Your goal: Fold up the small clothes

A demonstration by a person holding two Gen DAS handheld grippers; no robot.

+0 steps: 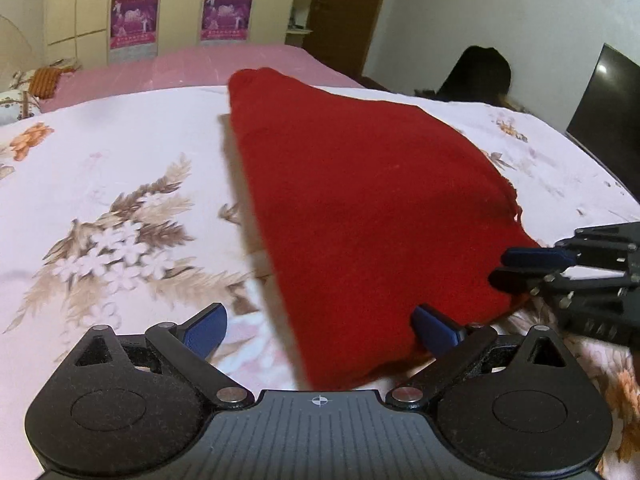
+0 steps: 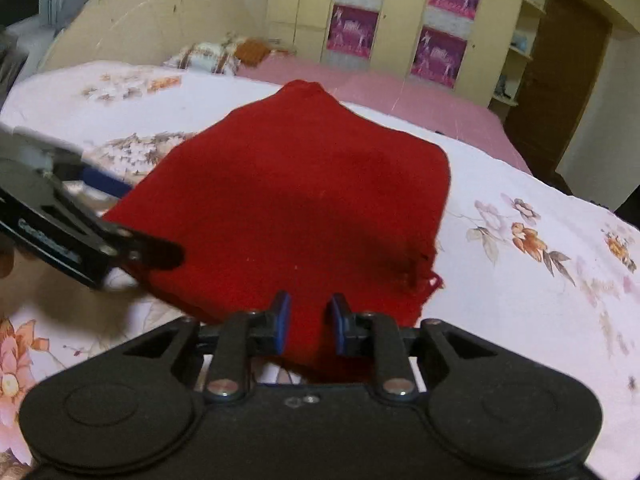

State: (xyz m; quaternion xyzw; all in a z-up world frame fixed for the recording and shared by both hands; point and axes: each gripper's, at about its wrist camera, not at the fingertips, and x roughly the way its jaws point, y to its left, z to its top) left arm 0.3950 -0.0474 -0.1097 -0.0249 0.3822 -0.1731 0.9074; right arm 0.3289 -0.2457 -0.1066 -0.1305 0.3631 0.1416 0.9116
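A small red knit garment lies on the floral bedsheet, its near edge lifted off the sheet. It also shows in the right wrist view. My left gripper is open wide, its jaws on either side of the garment's near corner. In the right wrist view the left gripper sits at the garment's left edge. My right gripper has its jaws narrowly apart with the garment's near edge between them. In the left wrist view the right gripper holds the garment's right corner.
The bed's white floral sheet gives way to a pink cover farther back. Pillows lie by the headboard. A wardrobe and a door stand behind. A dark screen stands right of the bed.
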